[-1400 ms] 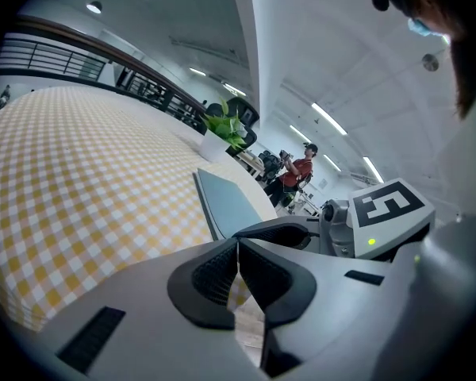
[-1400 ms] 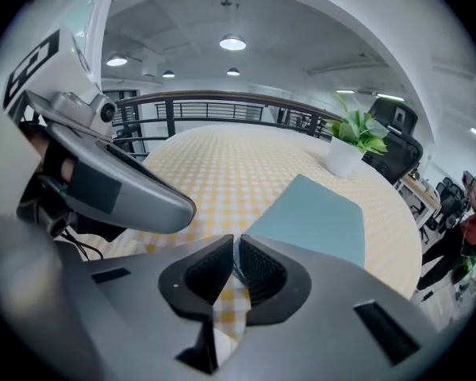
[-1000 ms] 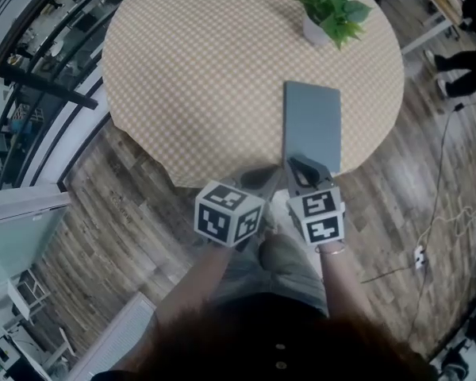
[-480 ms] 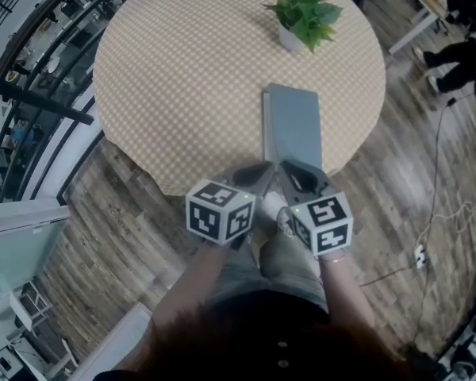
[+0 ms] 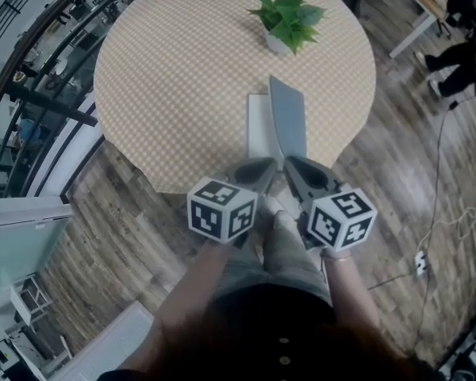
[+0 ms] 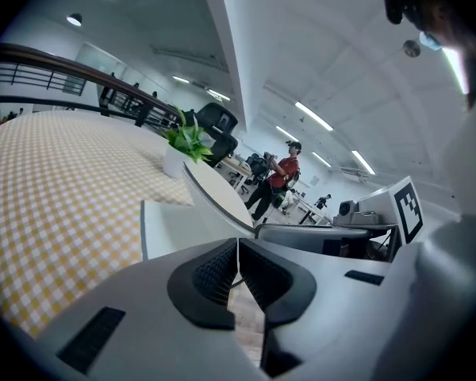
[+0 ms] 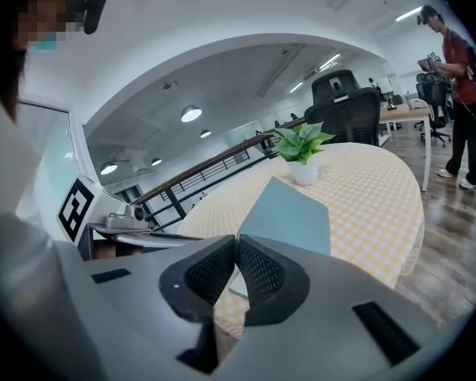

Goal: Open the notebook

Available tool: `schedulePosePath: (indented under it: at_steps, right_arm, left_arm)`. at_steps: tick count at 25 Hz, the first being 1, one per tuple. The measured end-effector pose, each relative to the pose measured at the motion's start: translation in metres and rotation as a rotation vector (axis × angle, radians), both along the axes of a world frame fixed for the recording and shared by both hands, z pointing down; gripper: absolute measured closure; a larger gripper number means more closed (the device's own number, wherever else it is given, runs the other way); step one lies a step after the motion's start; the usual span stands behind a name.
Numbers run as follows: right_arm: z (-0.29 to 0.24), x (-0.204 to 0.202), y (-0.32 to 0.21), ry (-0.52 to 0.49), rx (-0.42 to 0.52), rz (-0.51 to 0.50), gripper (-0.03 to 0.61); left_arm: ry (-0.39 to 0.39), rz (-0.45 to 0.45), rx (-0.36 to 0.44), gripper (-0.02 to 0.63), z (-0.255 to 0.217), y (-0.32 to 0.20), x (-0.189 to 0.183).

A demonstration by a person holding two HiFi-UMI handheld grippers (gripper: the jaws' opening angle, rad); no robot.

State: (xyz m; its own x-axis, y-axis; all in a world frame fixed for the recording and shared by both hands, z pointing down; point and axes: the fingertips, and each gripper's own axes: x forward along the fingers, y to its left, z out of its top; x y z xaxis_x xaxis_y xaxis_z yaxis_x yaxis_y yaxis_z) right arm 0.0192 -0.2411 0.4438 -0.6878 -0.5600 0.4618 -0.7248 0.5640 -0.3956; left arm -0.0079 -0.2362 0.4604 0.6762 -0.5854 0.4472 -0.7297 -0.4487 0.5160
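Checked round table [image 5: 182, 78], notebook [image 5: 258, 129] at its near edge.
Right gripper [image 7: 235, 243] pinches the tilted-up cover [image 5: 288, 121]; left gripper [image 6: 237, 246] jaws closed together.

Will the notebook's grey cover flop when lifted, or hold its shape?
Probably holds its shape: the cover stands as a flat, tilted panel though the right gripper pinches only its near edge. It looks thin, so likely light. The white page beneath lies flat, so pages seem unlikely to lift with it.

the right tool [image 7: 236, 241] pinches the near edge of the notebook [image 7: 292, 217], cover tilted up off the checked desk [image 7: 373, 193]; a potted plant [image 7: 303, 155] stands beyond.
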Motion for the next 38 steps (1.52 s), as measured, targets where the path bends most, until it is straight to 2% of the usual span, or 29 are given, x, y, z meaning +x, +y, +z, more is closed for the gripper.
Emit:
schedulePosePath:
  at_steps: [4,15,30,38]
  right_arm:
    - [-0.011,0.024,-0.002,-0.052,-0.003,0.041,0.549]
    - [-0.016,0.099,-0.01,-0.102,-0.016,0.159,0.549]
    - [0.026,0.173,-0.02,-0.172,-0.13,0.258,0.548]
    - [0.057,0.197,-0.022,-0.152,-0.171,0.29,0.543]
  left_arm:
    - [-0.006,-0.003,0.02,0.595,-0.008,-0.003,0.012]
    - [-0.038,0.044,0.04,0.595,-0.013,-0.013,0.062]
    - [-0.097,0.082,-0.004,0.595,0.013,-0.021,0.117]
    - [-0.116,0.082,-0.051,0.595,0.035,-0.014,0.134]
